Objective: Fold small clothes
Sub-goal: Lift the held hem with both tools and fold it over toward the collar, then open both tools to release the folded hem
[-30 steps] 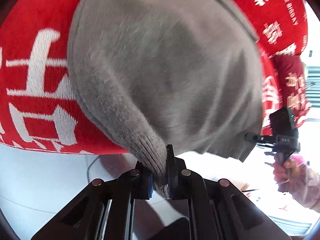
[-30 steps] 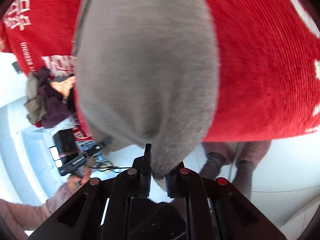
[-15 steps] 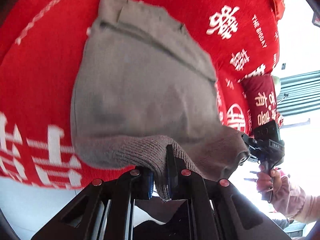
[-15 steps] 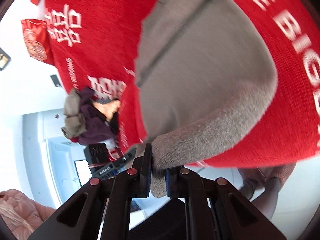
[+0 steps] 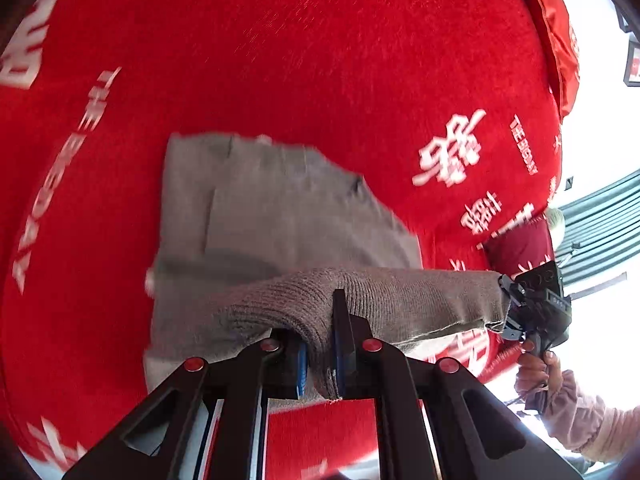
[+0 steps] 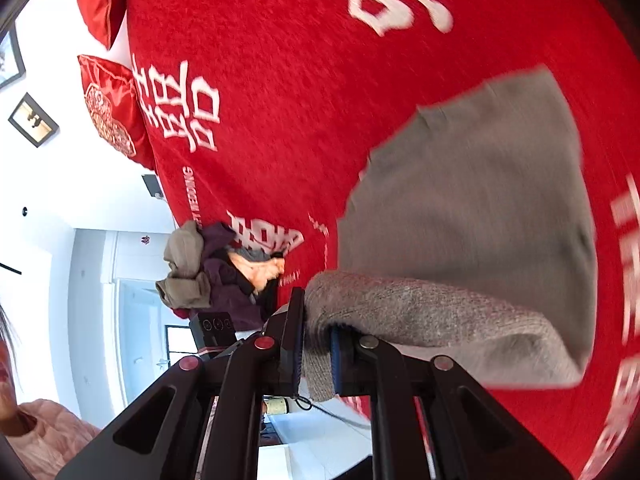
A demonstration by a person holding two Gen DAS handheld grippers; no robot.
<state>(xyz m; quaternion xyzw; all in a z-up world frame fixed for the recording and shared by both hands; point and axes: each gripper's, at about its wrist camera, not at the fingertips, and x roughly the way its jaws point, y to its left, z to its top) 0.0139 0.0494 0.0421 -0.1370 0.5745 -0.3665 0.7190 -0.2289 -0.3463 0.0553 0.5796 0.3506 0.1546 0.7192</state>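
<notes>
Two grippers share one garment over the big red woven bedspread with white lettering [image 5: 320, 60], which fills most of both views. On it lies the grey knitted sweater [image 5: 280, 216], body spread across centre frame in the left wrist view, far end toward upper left, ribbed hem lifted at lower centre. The hem stretches as a taut band running left to right across the frame, so the garment's long axis goes away from the tongs, toward the top of the picture, with both hands at the near end, neither clearly nearer. Left gripper [image 5: 320, 360] has its jaws narrow, pinching the ribbed hem; right gripper [image 6: 316, 354] likewise clamps a hem corner at lower centre, and its black body shows at the right edge of the left view. My read: the coming move carries the hem forward over the body, toward the frame top, to halve it. Versus a second ago: the sweater then filled the frame, hanging close to the lens; now it looks smaller and flatter, more bedspread showing, with the hem pulled straighter. Pile of crumpled beige and purple clothes [image 6: 208, 276] sits mid left in the right view.
</notes>
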